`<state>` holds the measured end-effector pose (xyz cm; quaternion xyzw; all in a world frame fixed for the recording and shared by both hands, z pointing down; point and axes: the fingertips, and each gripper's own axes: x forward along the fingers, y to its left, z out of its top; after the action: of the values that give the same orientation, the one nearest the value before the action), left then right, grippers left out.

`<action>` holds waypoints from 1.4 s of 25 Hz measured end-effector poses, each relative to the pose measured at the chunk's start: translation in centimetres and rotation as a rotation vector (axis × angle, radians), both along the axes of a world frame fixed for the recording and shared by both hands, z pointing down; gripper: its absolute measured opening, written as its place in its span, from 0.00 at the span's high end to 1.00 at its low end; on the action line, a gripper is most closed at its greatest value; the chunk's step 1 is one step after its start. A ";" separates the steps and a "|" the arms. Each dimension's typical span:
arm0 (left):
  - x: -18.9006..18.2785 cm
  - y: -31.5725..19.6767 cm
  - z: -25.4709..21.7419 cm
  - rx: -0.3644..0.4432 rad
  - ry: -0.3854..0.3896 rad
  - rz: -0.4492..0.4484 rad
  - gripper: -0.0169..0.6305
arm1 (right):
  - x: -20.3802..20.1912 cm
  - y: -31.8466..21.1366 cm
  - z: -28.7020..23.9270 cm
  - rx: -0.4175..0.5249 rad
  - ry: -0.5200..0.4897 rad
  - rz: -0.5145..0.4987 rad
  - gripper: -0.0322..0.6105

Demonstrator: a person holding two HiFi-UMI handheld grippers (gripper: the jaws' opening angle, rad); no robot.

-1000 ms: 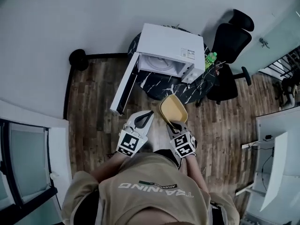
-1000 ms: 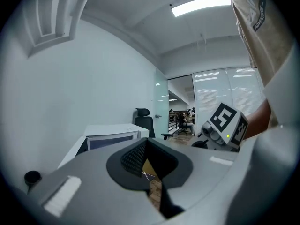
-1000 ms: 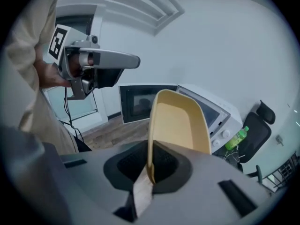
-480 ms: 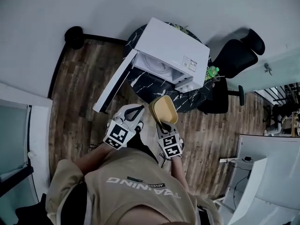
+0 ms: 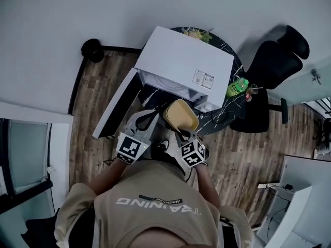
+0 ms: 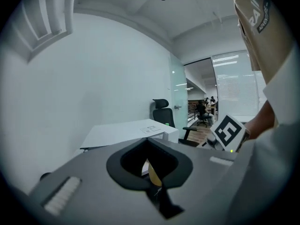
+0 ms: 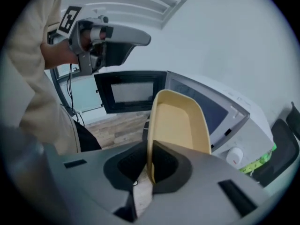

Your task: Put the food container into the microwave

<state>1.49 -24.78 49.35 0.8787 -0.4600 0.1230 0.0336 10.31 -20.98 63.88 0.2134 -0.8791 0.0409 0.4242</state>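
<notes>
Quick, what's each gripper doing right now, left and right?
Left gripper: closed, holding nothing.
Right gripper: closed on the rim of the yellow food container.

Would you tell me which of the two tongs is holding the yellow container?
The right tongs, shut on the yellow container's rim; the left tongs hold nothing.

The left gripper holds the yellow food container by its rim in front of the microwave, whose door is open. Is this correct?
Not quite: it is the right gripper that holds it. The right gripper view shows its jaws closed on the rim of the yellow food container, in front of the microwave, whose door is open.
</notes>
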 end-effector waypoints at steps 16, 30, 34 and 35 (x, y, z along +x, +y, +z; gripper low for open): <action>-3.9 -3.9 0.9 -0.036 -0.004 -0.097 0.99 | -5.2 -5.6 2.0 0.016 0.079 -0.211 0.91; -6.3 -9.8 3.0 -0.038 0.083 0.024 0.99 | -7.6 -13.2 5.5 0.100 0.290 -0.151 0.91; -6.9 -10.5 2.9 -0.046 0.074 -0.008 0.99 | -7.9 -16.0 6.0 0.193 0.327 -0.132 0.91; -7.1 -10.8 2.9 -0.054 0.079 -0.027 0.99 | -7.9 -16.6 6.1 0.218 0.337 -0.130 0.91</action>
<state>-5.59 -35.54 52.26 0.8753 -0.4667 0.1003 0.0773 2.43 -37.62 70.01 0.2049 -0.8068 -0.1181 0.5414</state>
